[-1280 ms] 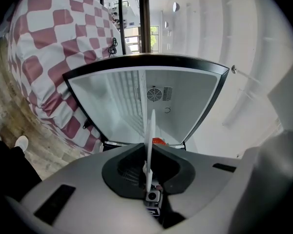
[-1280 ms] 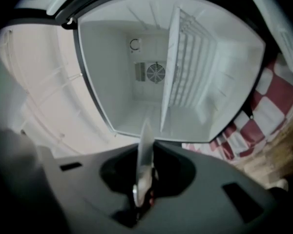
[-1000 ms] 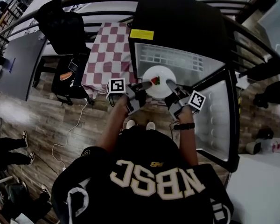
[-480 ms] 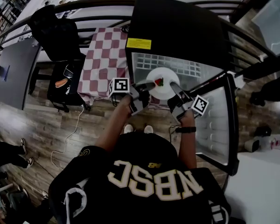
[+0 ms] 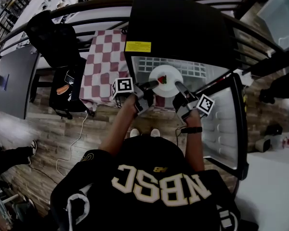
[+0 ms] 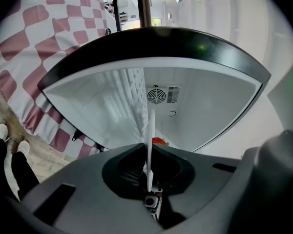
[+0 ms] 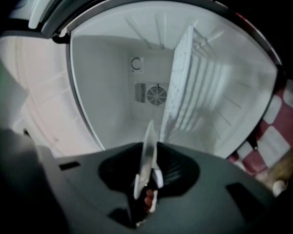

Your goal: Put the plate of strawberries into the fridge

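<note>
Moved deeper since the earlier frames, the white round plate (image 5: 171,75) with its red strawberries (image 5: 163,80) is now held over the white wire shelf (image 5: 195,69) inside the black mini fridge (image 5: 183,28); a second ago it was seen at the front lip. Whether the plate touches the shelf cannot be told. Its near left rim is gripped by the left hand-held gripper (image 5: 153,84), whose jaws are closed on the thin edge. Its near right rim is set between the jaws of the right hand-held gripper (image 5: 177,86); those jaws have just been opening, yet the pads are seen lying against the rim. Open room is left beyond the plate as far as the back wall with its round fan grille (image 6: 156,95), and towards both side walls. The white-lined fridge door (image 5: 224,124) is swung wide to the right, apart from the right hand-held gripper. A red-and-white checked cloth (image 5: 106,57) over the bench is seen just left of the fridge's front edge. A wooden plank floor (image 5: 62,129) is spread below.
</note>
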`<state>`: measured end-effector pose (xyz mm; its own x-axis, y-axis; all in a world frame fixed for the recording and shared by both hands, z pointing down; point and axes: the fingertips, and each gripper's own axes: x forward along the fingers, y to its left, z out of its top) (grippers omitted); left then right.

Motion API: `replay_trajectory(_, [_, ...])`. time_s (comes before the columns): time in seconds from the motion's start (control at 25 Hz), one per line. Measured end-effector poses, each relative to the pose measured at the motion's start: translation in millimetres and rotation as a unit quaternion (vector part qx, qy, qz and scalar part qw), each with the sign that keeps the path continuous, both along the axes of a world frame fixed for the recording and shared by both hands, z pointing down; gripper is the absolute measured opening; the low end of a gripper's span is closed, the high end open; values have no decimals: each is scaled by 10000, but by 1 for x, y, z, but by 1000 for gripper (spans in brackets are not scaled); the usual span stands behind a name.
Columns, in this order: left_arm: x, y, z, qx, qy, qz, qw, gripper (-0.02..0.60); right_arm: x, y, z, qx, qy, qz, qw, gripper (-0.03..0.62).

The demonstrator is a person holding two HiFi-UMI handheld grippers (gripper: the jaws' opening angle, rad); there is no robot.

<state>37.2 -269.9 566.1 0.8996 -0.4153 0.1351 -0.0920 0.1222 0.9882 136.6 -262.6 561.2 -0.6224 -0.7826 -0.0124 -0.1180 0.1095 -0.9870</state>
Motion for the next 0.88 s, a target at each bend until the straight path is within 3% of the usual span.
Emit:
replay_trajectory(0.64, [-2, -30, 13, -103, -90, -473, 9988, 32, -3, -28, 13, -182, 272, -64, 9994, 77])
replay_trajectory(0.88, [1, -34, 21, -237, -34, -624, 9978, 34, -1, -32, 21, -413, 356, 222, 9983, 73])
